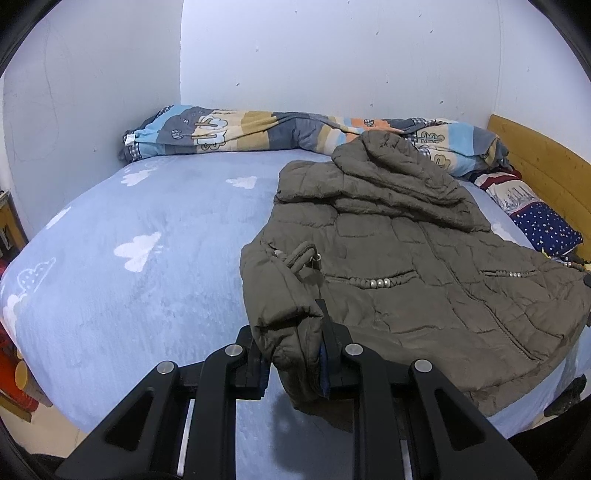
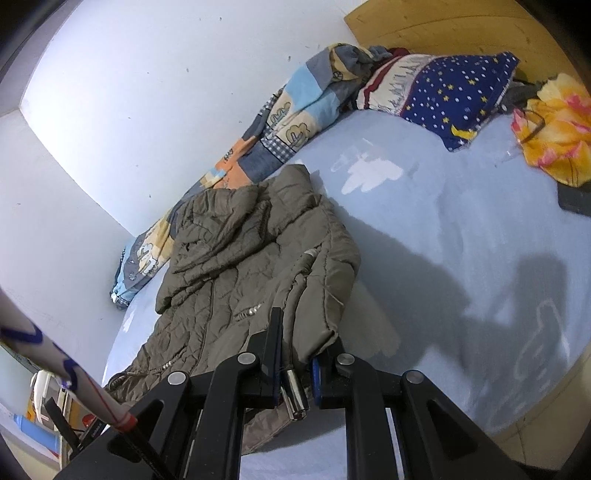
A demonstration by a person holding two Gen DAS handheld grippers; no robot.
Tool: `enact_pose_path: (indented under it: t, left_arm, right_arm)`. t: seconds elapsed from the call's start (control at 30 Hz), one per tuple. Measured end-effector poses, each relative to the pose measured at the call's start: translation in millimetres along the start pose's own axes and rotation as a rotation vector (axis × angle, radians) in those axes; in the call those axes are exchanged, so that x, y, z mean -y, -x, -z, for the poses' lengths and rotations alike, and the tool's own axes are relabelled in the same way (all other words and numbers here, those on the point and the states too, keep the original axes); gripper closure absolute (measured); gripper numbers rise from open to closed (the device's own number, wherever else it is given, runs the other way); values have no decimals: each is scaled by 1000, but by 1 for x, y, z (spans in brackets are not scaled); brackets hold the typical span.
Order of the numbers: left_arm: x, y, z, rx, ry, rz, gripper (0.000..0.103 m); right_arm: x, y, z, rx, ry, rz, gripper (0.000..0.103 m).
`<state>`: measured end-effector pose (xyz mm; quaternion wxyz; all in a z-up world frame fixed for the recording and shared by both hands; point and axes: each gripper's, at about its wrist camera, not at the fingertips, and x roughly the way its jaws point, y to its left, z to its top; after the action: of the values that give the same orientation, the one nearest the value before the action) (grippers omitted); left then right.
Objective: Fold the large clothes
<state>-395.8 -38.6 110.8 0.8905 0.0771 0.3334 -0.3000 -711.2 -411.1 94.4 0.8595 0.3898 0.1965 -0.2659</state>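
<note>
A brown quilted jacket (image 1: 399,258) is lying on the bed (image 1: 147,266), spreading from the centre toward 3 o'clock in the left wrist view, its hood (image 1: 391,173) pointing toward 12 o'clock and touching the rolled quilt (image 1: 258,129) along the wall.

The left gripper (image 1: 291,354) is pinching a bunched sleeve cuff (image 1: 288,332) at 6 o'clock, the fabric filling the gap between its fingers.

In the right wrist view the right gripper (image 2: 295,354) is pinching the jacket's other sleeve (image 2: 314,306) at 6 o'clock, with a metal zipper pull (image 2: 295,395) hanging just below the fingers.

A starry blue pillow (image 2: 450,96) is sitting at 1 o'clock against the wooden headboard (image 2: 443,26), and a yellow floral cloth (image 2: 557,129) is lying at 2 o'clock.
</note>
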Motion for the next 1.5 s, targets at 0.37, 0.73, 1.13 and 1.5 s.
enact_pose_path:
  t: [0.37, 0.73, 1.13, 1.5]
  left_arm:
    - [-1, 0, -12, 14, 8, 6, 83]
    - [1, 0, -24, 23, 5, 4, 83]
    - [4, 1, -54, 47, 6, 4, 83]
    - [5, 0, -89, 81, 23, 8, 83]
  right_arm:
    - [-8, 2, -14, 15, 11, -22, 91]
    - [-7, 1, -24, 14, 15, -41, 91]
    - [-17, 1, -43, 33, 17, -74, 91]
    - [-30, -1, -69, 50, 12, -105, 91]
